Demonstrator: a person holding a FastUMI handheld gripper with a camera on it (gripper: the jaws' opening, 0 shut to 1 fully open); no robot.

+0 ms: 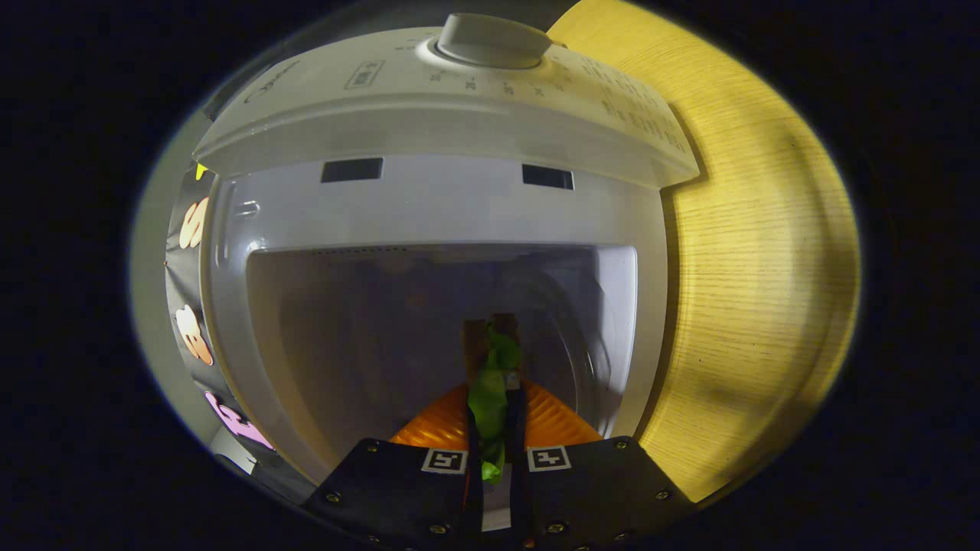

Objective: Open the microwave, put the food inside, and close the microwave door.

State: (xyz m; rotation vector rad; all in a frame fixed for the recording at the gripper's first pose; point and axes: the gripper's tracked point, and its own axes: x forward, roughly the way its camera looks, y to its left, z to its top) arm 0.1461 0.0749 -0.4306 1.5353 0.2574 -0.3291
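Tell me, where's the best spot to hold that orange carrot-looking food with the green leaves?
By the green leafy top, as now: the gripper has both fingers closed on it, coming from behind along the carrot's length. The leaves are thin and soft enough to fit between the narrow fingers, while the ribbed orange body looks wider. This hold points the food straight into the open microwave.

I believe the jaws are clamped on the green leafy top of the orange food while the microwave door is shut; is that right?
Not quite. The gripper does clamp the green leafy top of the orange food, but the microwave is open: the gripper view looks straight into its cavity just beyond the food.
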